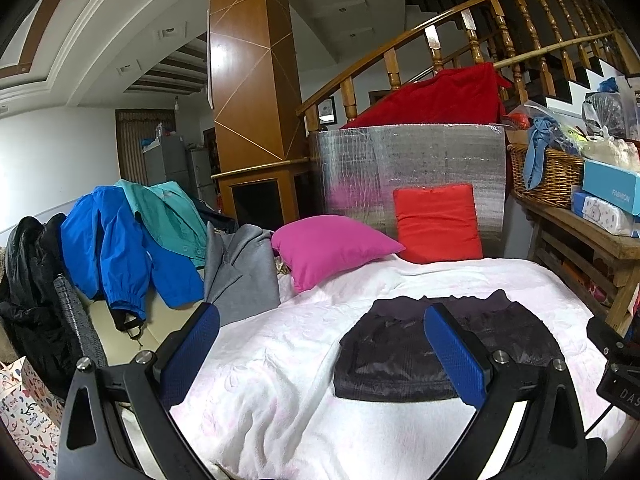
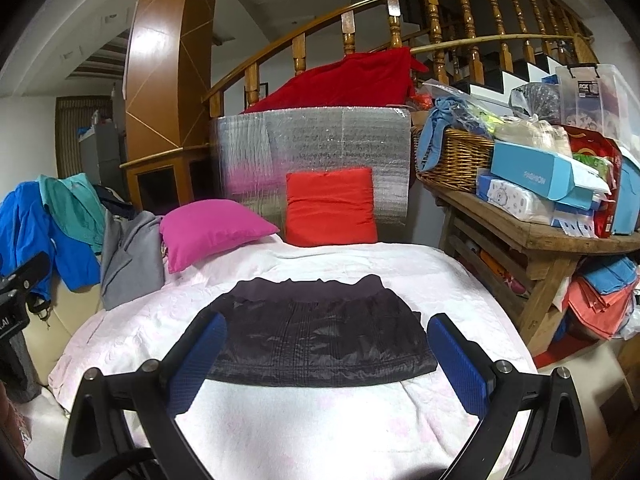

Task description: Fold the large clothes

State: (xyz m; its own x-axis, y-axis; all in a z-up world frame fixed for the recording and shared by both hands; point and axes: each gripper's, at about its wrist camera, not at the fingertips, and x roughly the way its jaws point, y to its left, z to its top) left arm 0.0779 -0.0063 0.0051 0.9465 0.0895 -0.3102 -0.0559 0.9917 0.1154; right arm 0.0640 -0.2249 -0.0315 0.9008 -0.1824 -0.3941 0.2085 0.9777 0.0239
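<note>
Folded garment: dark quilted jacket (image 2: 320, 336), folded into a compact rectangle, lies flat on the bed (image 2: 320, 432), about mid-bed; purple lining band along its far edge.
Bed cover: pale pink-white blanket (image 1: 280, 380), lightly rumpled toward the near left.
Left hand-held gripper (image 1: 322, 360): blue-padded fingers spread wide apart, empty, above the near left part of the bed; jacket seen behind its right finger.
Right hand-held gripper (image 2: 327, 364): fingers wide apart, nothing between them; the jacket's near edge lies framed between the two tips. Contact with the cloth cannot be told.
Pillows: magenta pillow (image 2: 212, 228) at far left of the bed, tilted; red-orange cushion (image 2: 331, 205) upright just right of it, leaning on a silver foil-faced panel (image 2: 312, 140).
Clothes pile: far left, off the bed, blue jacket (image 1: 120, 248), teal shirt (image 1: 168, 216), grey coat (image 1: 244, 272), black coat (image 1: 28, 280) draped together.
Right side: wooden desk (image 2: 536, 236) carrying a wicker basket (image 2: 456, 160), light-blue box (image 2: 536, 178) and other packages.
Behind: red cloth (image 2: 348, 80) above the panel; wooden stair railing (image 2: 440, 20) beyond.
</note>
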